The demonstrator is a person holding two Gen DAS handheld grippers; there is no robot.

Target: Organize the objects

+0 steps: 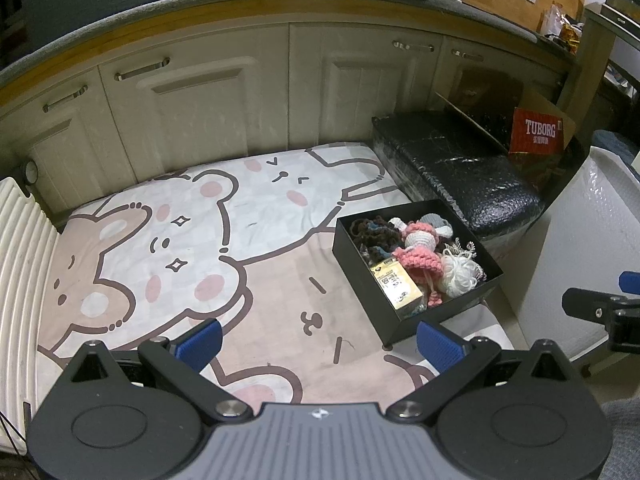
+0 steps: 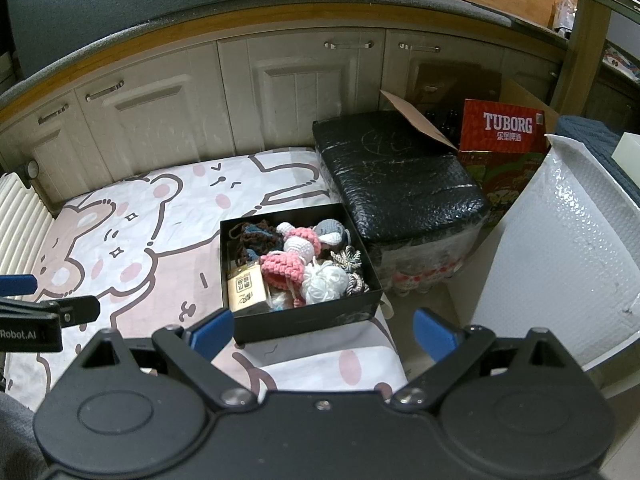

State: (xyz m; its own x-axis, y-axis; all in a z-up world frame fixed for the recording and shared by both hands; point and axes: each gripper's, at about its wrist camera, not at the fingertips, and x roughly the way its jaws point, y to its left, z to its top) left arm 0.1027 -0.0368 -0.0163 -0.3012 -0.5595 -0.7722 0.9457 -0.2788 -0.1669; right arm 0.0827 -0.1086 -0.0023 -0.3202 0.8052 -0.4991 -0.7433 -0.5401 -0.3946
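Note:
A black open box (image 1: 360,280) (image 2: 304,316) sits on the right part of a cartoon bear mat (image 1: 180,240) (image 2: 140,240). Inside lie a pink and white crochet doll (image 1: 418,254) (image 2: 290,260), a white yarn pompom (image 1: 460,270) (image 2: 324,282), a small yellow carton (image 1: 396,284) (image 2: 246,290) and dark yarn pieces (image 1: 370,234) (image 2: 250,240). My left gripper (image 1: 318,340) is open above the mat, nothing between its blue pads. My right gripper (image 2: 322,334) is open too, hovering at the box's near wall.
Cream cabinet doors (image 1: 200,100) (image 2: 280,88) line the back. A black wrapped block (image 1: 452,168) (image 2: 400,176) and a red Tuborg carton (image 1: 538,132) (image 2: 504,132) stand right of the box. White bubble wrap (image 2: 560,248) rises at the right, a white ribbed radiator (image 1: 20,260) at the left.

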